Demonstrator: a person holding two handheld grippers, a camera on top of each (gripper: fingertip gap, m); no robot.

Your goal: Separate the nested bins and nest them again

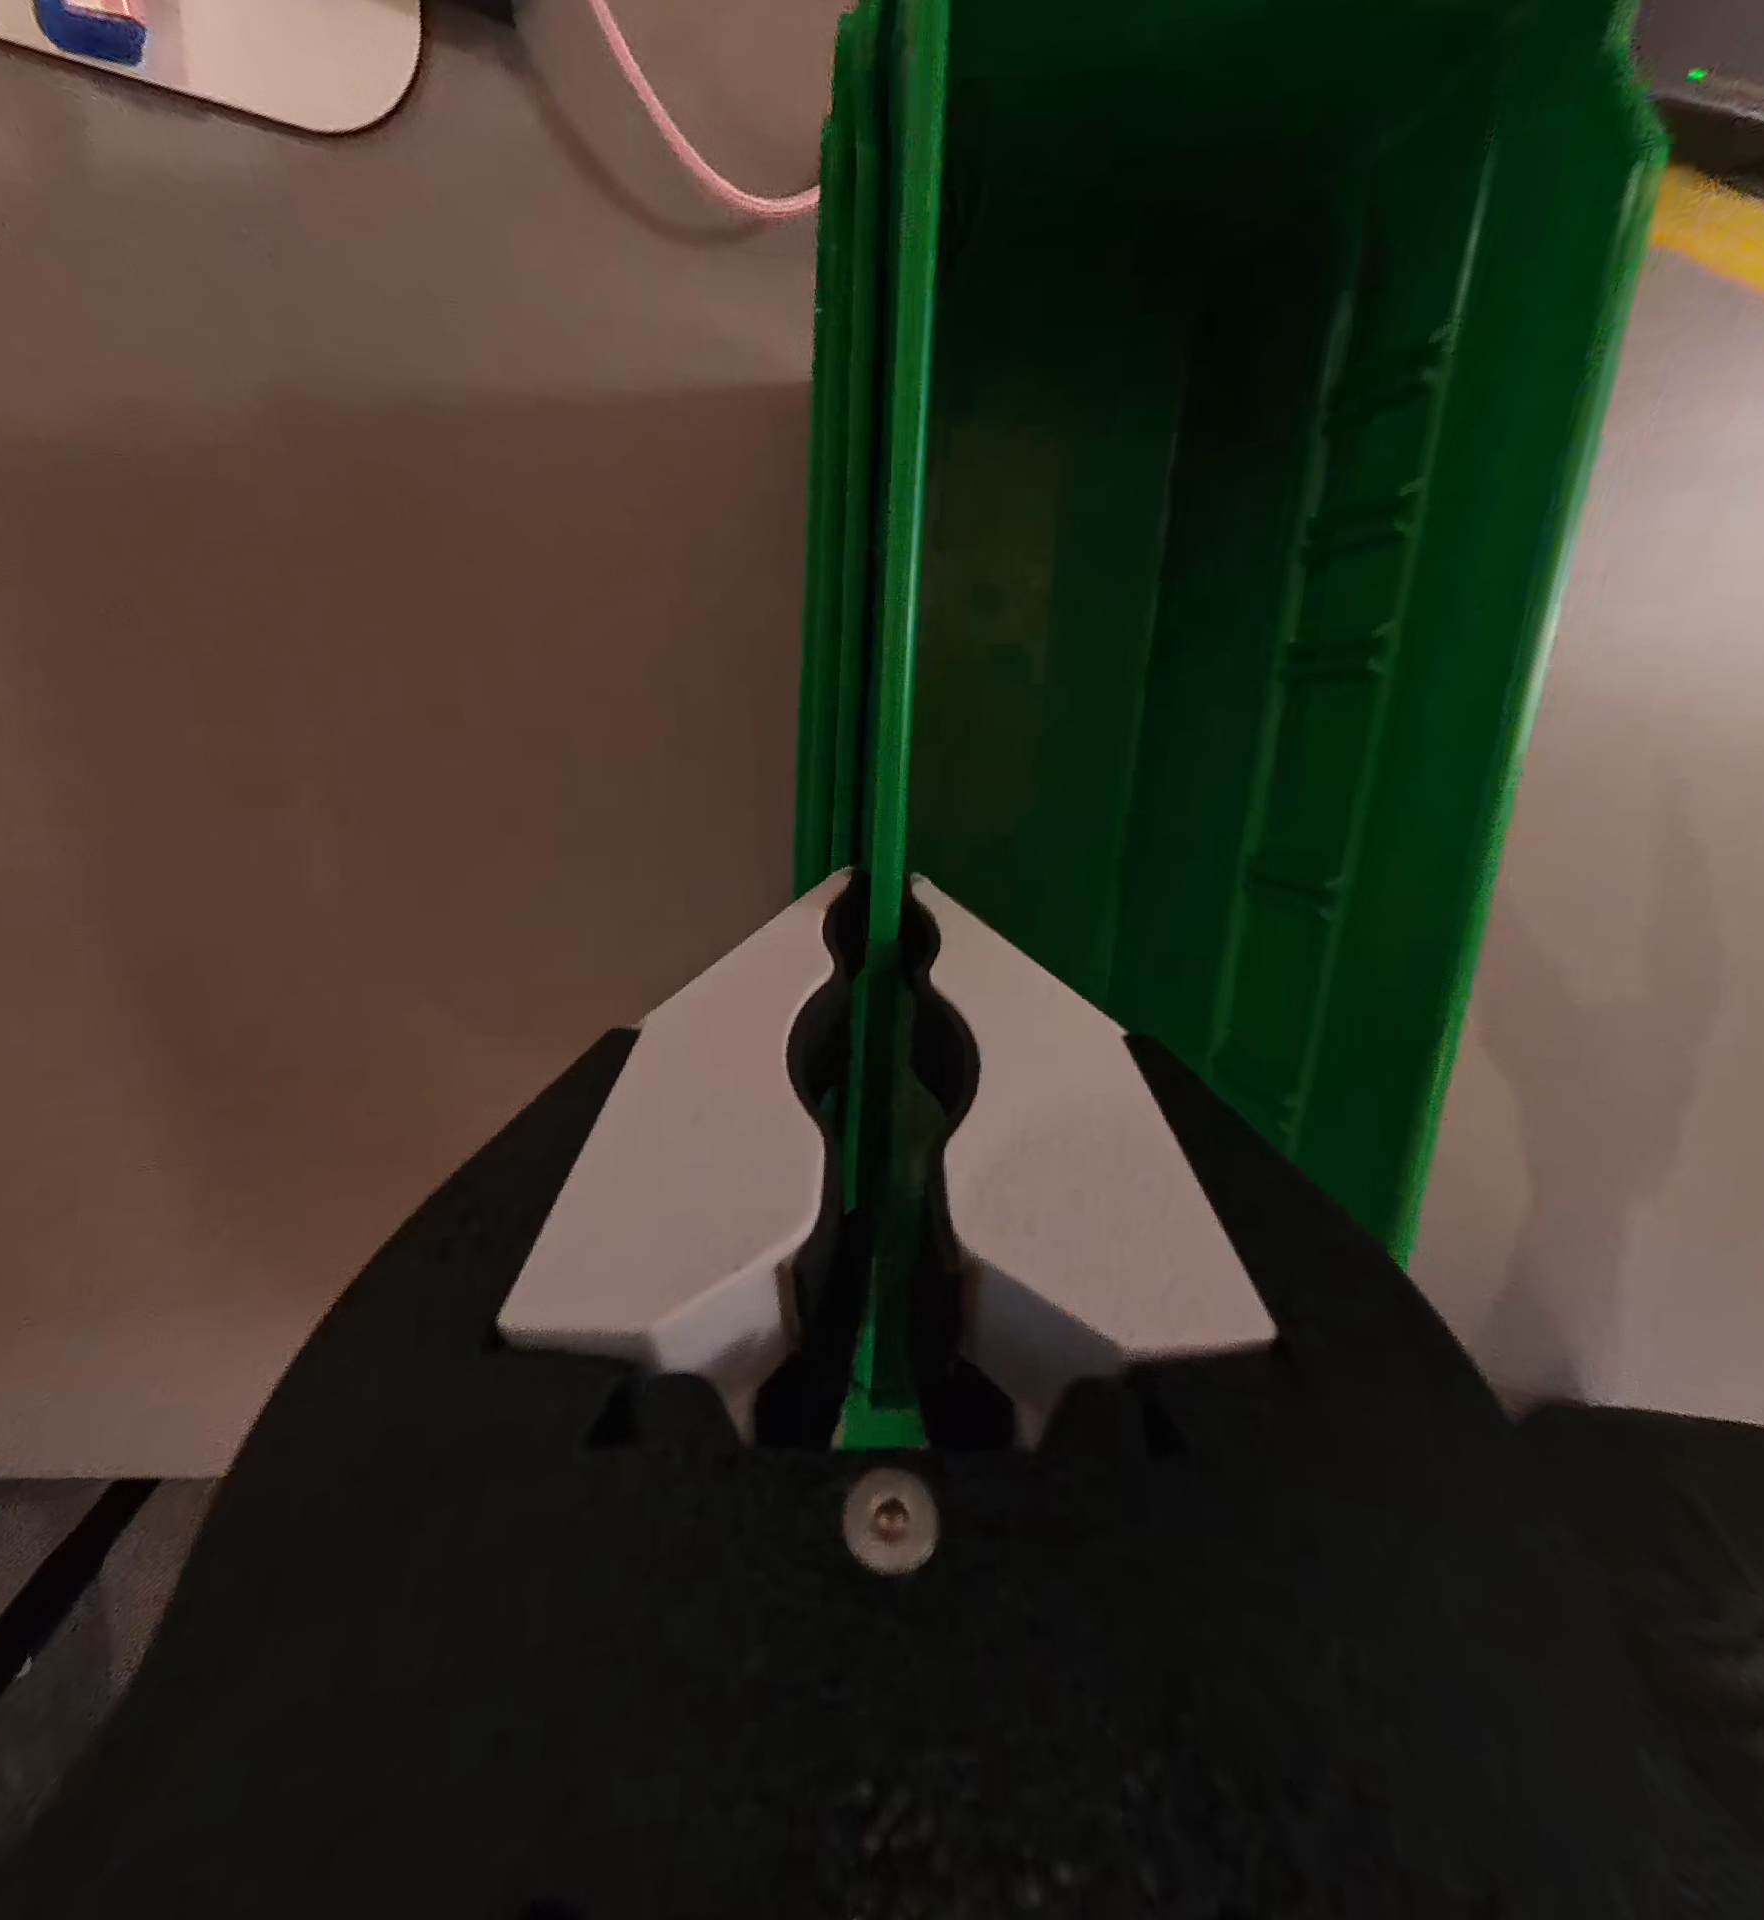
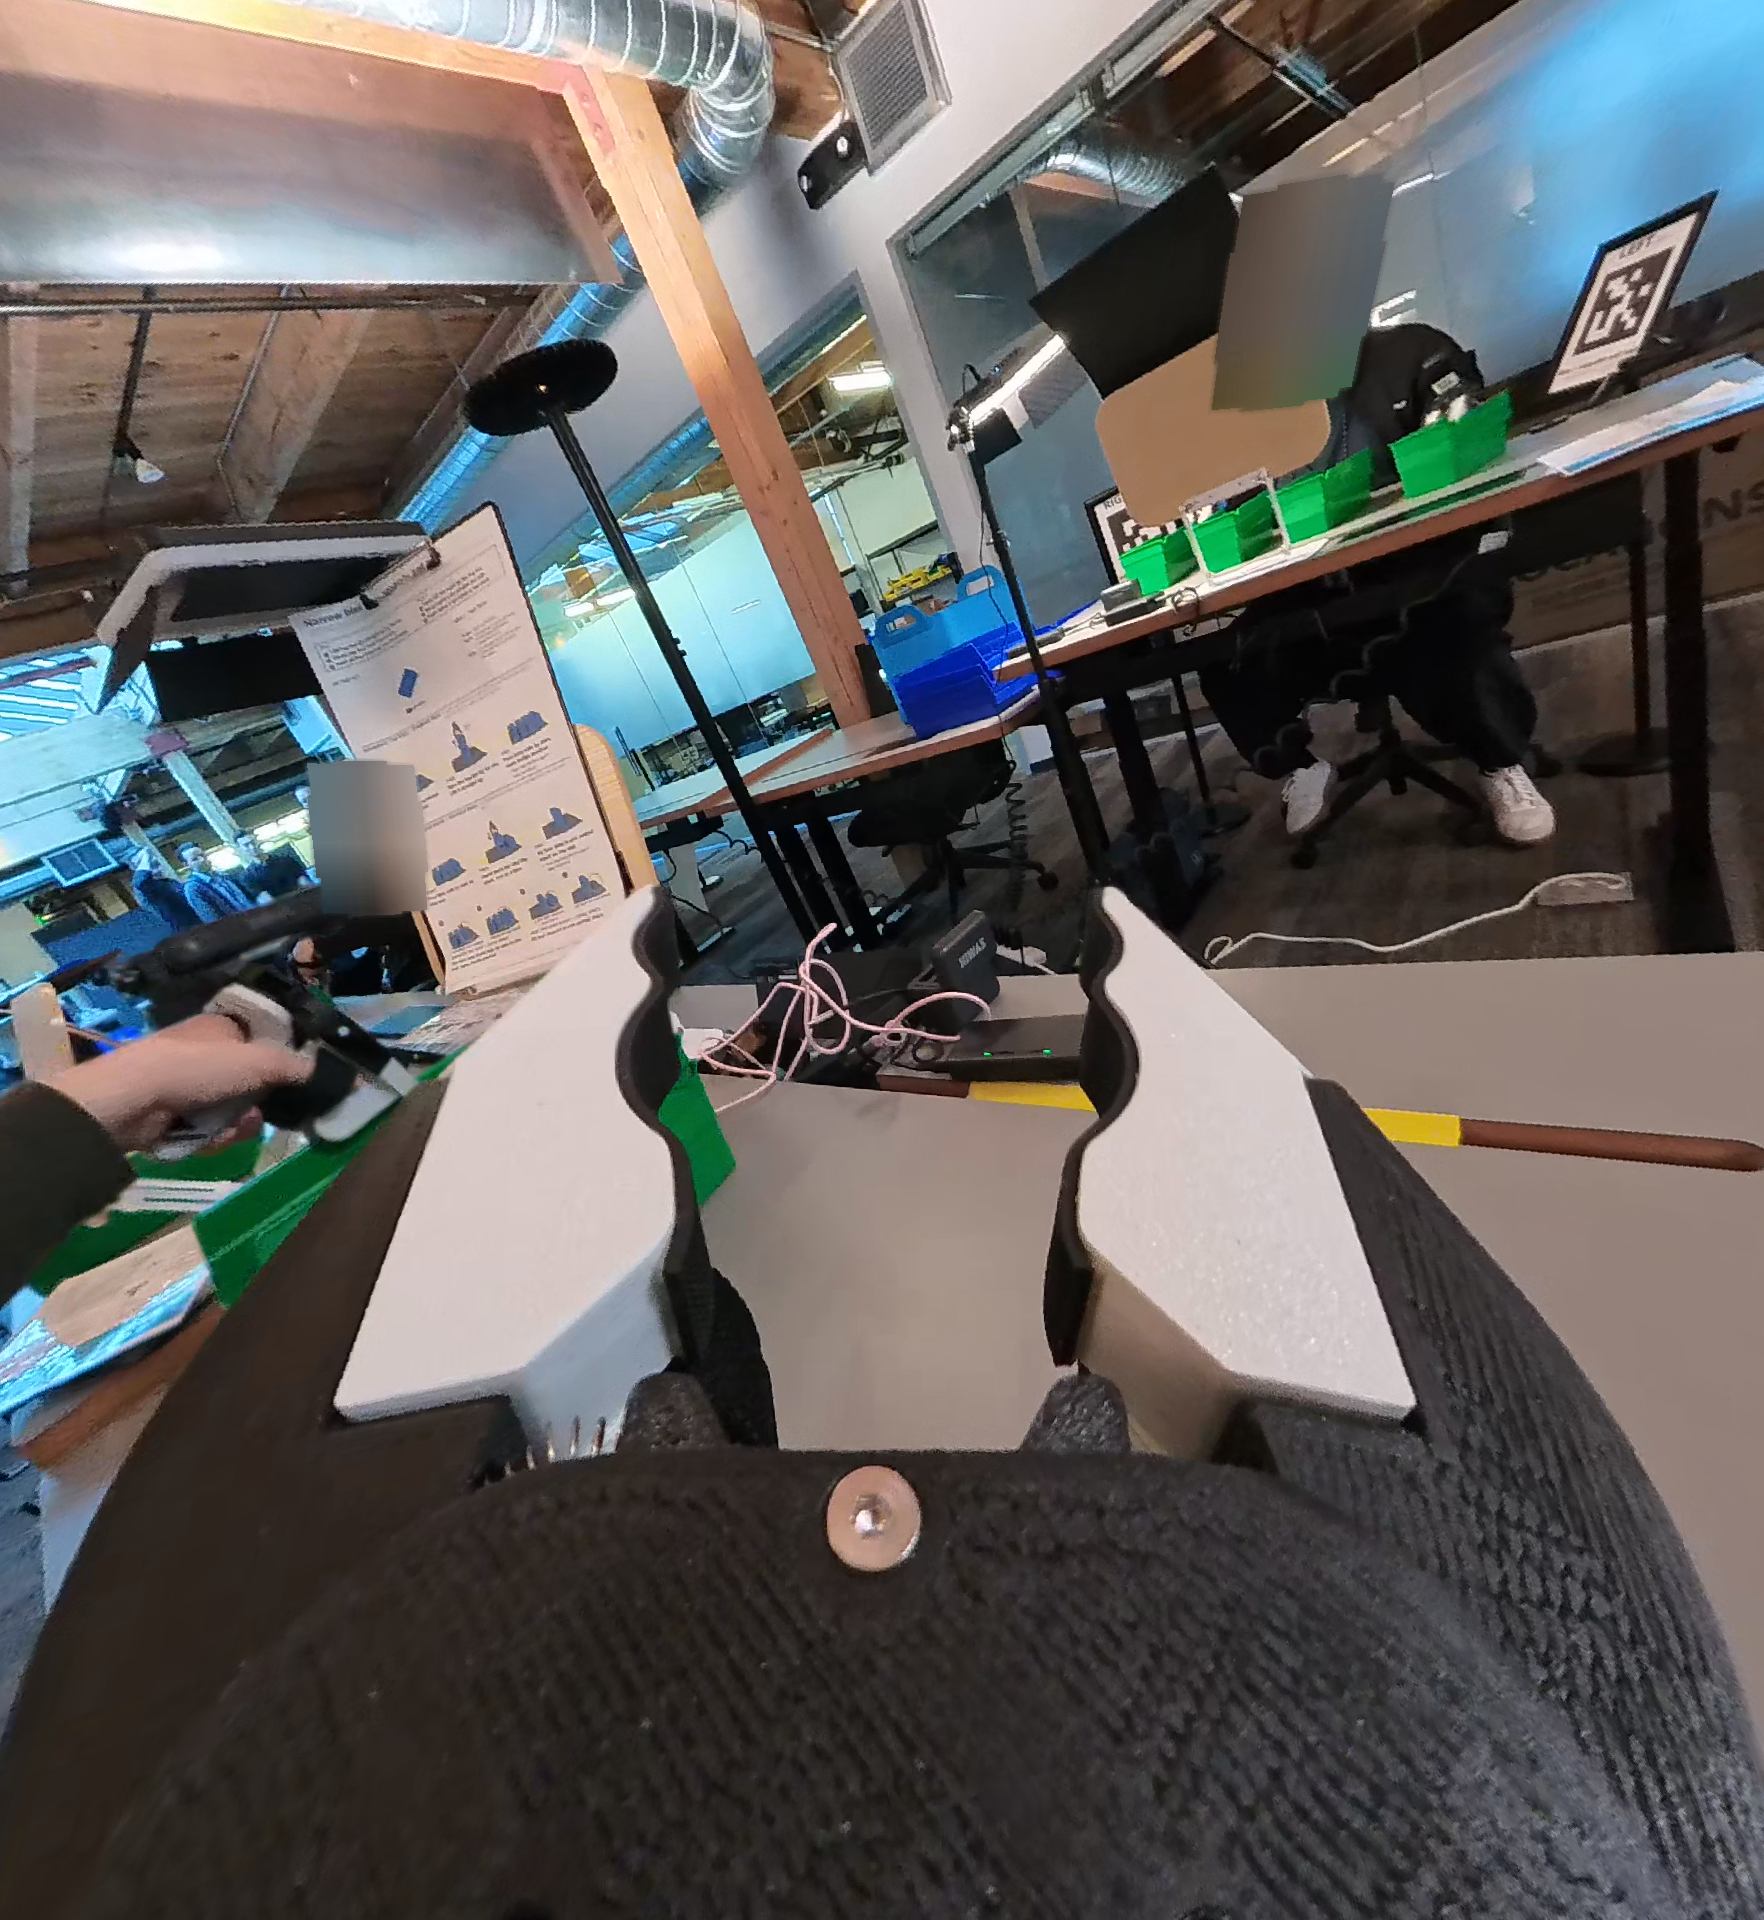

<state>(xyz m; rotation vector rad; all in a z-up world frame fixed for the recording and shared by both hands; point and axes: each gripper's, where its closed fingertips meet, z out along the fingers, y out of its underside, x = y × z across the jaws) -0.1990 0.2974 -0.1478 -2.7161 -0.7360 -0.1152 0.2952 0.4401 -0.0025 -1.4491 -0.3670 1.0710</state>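
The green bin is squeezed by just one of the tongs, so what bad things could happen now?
1. The left tongs pinch only the thin side wall of the green bin, so it might twist or slip out.
2. Several wall edges look stacked in that pinch, so the nested bins may lift together instead of separating.
3. The right tongs are open and hold nothing, so nothing steadies the bin.

Left gripper [image 1: 883,894] fingers clamped together, right gripper [image 2: 878,914] fingers spread
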